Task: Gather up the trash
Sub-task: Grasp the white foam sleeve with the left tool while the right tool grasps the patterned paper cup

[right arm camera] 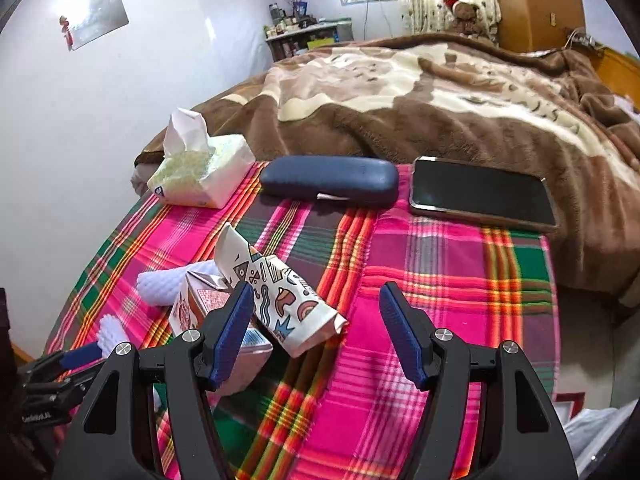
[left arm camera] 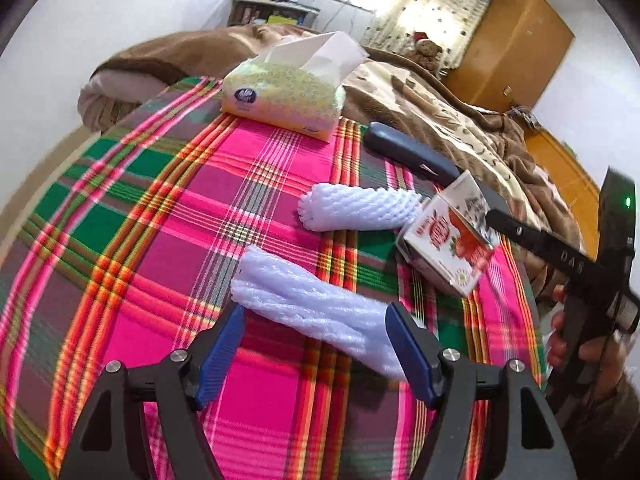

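A white foam net sleeve [left arm camera: 312, 312] lies on the plaid cloth [left arm camera: 168, 240] between the blue fingers of my left gripper [left arm camera: 316, 332]. The jaws stand open and do not squeeze it. A second foam sleeve [left arm camera: 356, 206] lies farther off, next to a red-and-white drink carton [left arm camera: 448, 240]. My right gripper [right arm camera: 320, 320] is open over the cloth, with a patterned paper packet [right arm camera: 280, 296] just ahead of its left finger. The carton [right arm camera: 192, 304] is partly hidden behind that finger.
At the back of the cloth are a tissue pack [right arm camera: 200, 176], a dark blue glasses case [right arm camera: 328, 180] and a phone [right arm camera: 480, 196]. A brown blanket [right arm camera: 400, 100] covers the bed beyond. A hand [left arm camera: 560, 332] holds the right gripper at the left wrist view's right edge.
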Motion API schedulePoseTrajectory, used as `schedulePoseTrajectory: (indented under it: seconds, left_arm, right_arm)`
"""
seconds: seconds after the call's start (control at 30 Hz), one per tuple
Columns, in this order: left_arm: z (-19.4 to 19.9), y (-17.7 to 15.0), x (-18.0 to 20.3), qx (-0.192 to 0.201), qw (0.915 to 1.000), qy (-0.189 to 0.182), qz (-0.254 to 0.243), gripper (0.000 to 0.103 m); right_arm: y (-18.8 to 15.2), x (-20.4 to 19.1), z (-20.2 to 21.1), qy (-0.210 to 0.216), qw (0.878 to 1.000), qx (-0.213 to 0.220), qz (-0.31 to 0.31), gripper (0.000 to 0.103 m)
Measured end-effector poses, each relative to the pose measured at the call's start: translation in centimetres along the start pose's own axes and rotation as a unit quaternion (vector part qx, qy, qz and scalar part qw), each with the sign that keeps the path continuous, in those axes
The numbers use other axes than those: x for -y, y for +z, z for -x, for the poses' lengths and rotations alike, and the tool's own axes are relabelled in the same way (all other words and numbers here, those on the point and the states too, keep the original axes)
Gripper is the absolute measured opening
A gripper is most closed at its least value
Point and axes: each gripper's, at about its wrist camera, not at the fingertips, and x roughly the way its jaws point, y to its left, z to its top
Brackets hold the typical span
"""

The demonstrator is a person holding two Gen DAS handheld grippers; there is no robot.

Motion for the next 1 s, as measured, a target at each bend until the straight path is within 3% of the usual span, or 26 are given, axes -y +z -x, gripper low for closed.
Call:
schedulePoseTrajectory:
  seconds: [0.07,0.3,0.33,0.57,0.63,0.73,0.83,1.0]
  left_arm:
    - [-0.5,0.5,-0.3,0.001,0.9997,-0.017,0.016,0.072]
    - [-2.3,1.6,-0.3,-0.001,0.9997,0.015,0.021,0.073]
    - [-2.5,1.6,-0.2,-0.003,0.9996,0.019,0.021,0.073]
    - [-3.0,1.8,0.5,0.000,0.9993,0.027,0.026,0.072]
    - [-3.1,1.7,0.9,0.001,0.9993,0.031,0.019,0.072]
    - [-3.1,1.5,1.2,-0.002,0.9994,0.032,0.015,0.072]
    - [-3.1,1.3,1.5,-0.004,0.9991,0.041,0.003,0.058]
    - [-2.9,0.8,1.9,-0.017,0.9996,0.023,-0.004,0.048]
  right_arm:
    - [-0.1,-0.1,-0.3,0.004,1.000,-0.004,0.001,0.067]
    - [-0.5,-0.1,-1.3,0.028,0.999,-0.024,-0.007,0.066]
    - [-0.6,-0.3,-1.5,0.033,0.999,-0.029,-0.005,0.060]
    - [-0.9,-0.8,-1.0,0.028,0.999,-0.018,0.005,0.050]
    - [-1.0,-0.8,-0.7,0.030,0.999,-0.013,0.002,0.037]
    - [-1.2,-1.1,-0.5,0.024,1.000,-0.011,0.008,0.034]
    - [-1.6,-1.2,-0.3,0.019,1.000,-0.008,0.012,0.032]
    - [-2.0,-0.9,0.6,0.014,1.000,0.001,-0.004,0.029]
